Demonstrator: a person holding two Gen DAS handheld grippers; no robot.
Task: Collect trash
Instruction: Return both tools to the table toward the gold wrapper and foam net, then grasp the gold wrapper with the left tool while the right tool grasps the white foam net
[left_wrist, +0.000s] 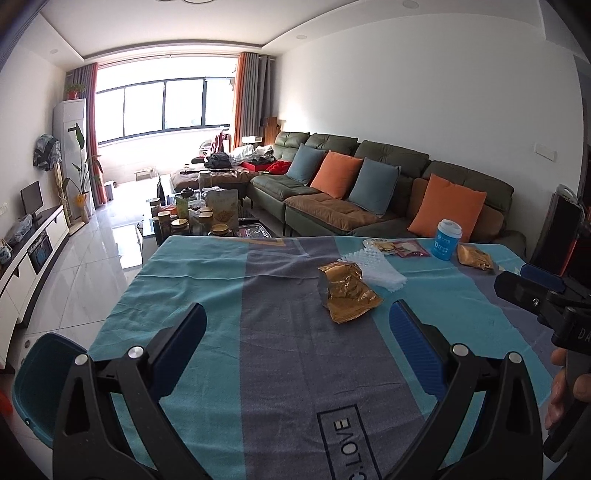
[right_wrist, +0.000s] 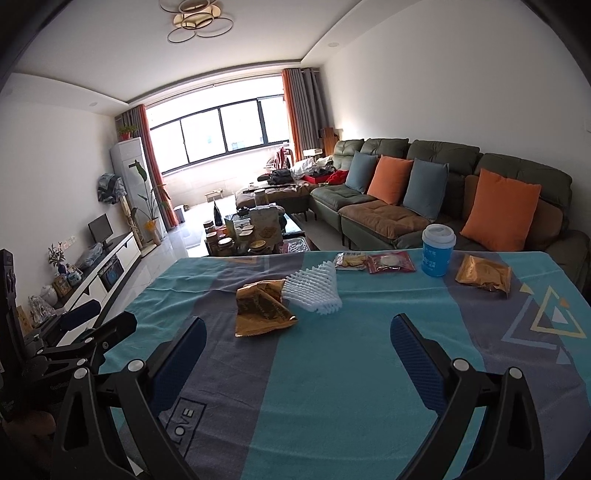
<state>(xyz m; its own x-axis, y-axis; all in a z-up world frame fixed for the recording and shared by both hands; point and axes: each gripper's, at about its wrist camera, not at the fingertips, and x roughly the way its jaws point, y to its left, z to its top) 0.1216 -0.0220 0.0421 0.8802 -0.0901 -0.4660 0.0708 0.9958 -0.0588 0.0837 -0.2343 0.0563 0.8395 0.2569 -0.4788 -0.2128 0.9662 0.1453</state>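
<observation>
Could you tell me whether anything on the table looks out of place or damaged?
Yes: litter lies loose on the tablecloth. A crumpled gold wrapper, torn open, touches a white foam net. Two flat snack packets and another gold wrapper lie near the upright blue cup. Nothing looks spilled.

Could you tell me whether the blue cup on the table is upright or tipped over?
Upright: the blue cup stands on its base on the tablecloth, white lid on top.

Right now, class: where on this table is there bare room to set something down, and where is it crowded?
Bare: the near tablecloth between both open grippers, and its left side. Crowded: the far right, around the gold wrapper, foam net, snack packets and blue cup.
</observation>
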